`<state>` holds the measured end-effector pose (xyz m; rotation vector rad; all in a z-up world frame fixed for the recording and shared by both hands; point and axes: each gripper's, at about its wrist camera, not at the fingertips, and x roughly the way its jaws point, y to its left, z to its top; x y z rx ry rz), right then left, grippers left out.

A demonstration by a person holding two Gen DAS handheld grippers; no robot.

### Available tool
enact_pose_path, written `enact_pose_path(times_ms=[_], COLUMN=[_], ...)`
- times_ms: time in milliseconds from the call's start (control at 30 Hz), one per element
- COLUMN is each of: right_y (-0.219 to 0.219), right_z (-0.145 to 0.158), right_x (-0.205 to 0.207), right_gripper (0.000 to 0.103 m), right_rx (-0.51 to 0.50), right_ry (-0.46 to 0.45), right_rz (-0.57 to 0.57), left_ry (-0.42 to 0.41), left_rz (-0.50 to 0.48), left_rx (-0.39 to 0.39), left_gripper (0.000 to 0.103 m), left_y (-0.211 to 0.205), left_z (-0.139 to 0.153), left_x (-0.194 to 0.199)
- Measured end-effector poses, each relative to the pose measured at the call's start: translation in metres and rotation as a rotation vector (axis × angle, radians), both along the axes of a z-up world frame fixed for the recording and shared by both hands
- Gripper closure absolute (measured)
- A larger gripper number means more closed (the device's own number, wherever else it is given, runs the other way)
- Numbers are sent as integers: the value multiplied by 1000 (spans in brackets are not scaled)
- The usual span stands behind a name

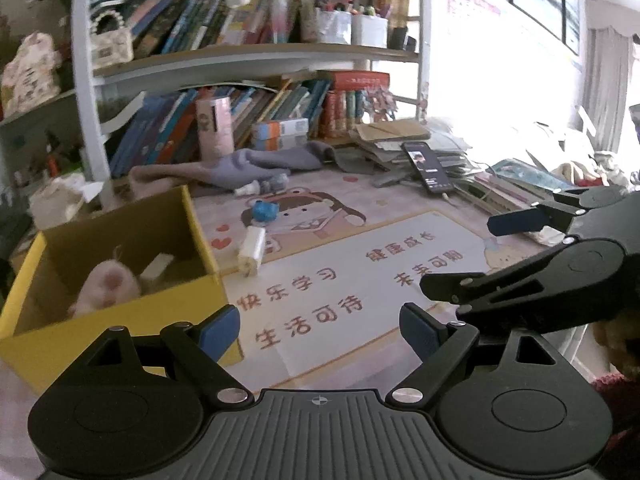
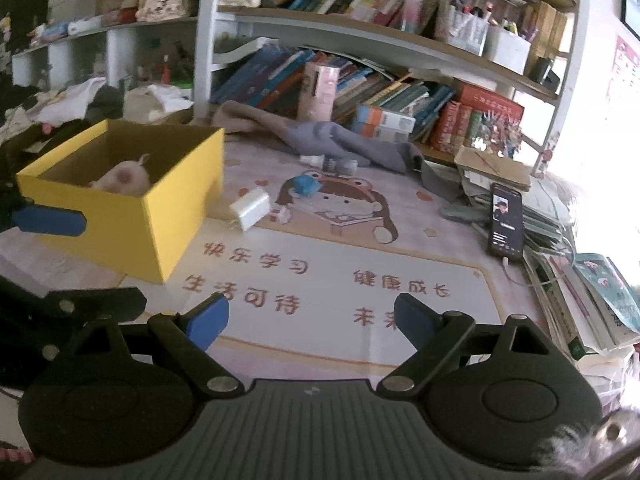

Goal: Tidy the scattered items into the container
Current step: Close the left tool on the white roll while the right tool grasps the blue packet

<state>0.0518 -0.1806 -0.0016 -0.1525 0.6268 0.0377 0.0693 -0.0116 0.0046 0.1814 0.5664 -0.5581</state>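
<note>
On the desk mat (image 2: 320, 264) in front of you, both tools hang above the printed red characters with nothing between their blue pads. Your left gripper (image 1: 320, 330) is spread wide and grips nothing; your right gripper (image 2: 312, 318) is spread just as wide and equally bare. The yellow box (image 2: 120, 216) sits on the left side of the mat, and a pink plush toy (image 2: 122, 178) already lies inside it, with a small white item (image 1: 158, 266) beside the toy. Just beside the box's right wall lies a white charger plug (image 2: 250, 210), its prongs toward the box. A blue toy (image 2: 306, 185) sits a little farther back on the cartoon girl's head, and a small bottle (image 2: 328, 162) lies near the grey cloth (image 2: 352, 144) behind it. A phone (image 2: 506, 220) leans against the paper stack at the right.
</note>
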Motion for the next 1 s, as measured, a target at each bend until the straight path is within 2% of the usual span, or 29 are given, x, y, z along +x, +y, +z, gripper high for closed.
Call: enact_pose_path(times_ms=[200, 367, 667, 733, 1000], right_y=[-21, -43, -81, -91, -117], right_z=[-2, -1, -2, -4, -12], right_x=[31, 67, 124, 137, 186], right_gripper=[13, 13, 13, 13, 16], right_rx=[12, 27, 43, 55, 89], right_ry=[2, 21, 45, 46, 43], right_rz=[-1, 29, 139, 161, 290], left_ry=[5, 11, 47, 55, 31], left_rz=[-25, 13, 149, 187, 319], left_rx=[34, 38, 56, 66, 145], left_gripper=[15, 15, 15, 19, 21], left_y=[-29, -49, -84, -91, -119], left_z=[-4, -2, -5, -6, -9], left_x=[23, 47, 85, 93, 122])
